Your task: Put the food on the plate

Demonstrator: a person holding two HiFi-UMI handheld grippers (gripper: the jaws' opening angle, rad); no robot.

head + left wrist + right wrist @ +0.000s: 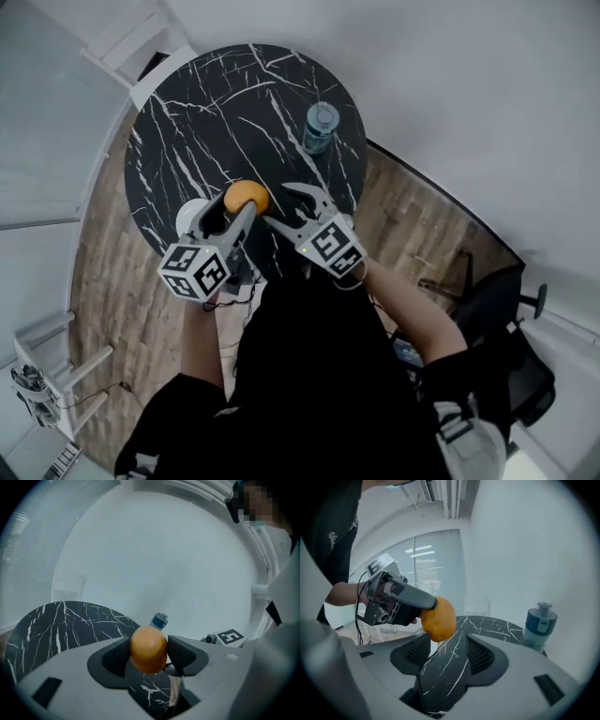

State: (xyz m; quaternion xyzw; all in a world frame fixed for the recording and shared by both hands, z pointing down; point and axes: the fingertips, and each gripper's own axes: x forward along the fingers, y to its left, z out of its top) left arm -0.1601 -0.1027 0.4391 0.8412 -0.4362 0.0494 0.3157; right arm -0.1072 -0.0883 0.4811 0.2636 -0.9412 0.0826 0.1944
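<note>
Above the near edge of the bench (216,103) | left tool (148,654) clamps the orange (247,197) aloft by the white plate (187,217), seemingly poised for setting down | right tool (445,653) stands spread and empty alongside, apparently spare

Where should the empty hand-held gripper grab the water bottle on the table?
Probably grip the water bottle across its round body, below the cap, coming in level from the side: it stands upright, so the right hand-held gripper, jaws apart, can straddle it.

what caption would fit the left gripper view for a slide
Orange food clamped in the left gripper over the black marble table, bottle behind
</note>
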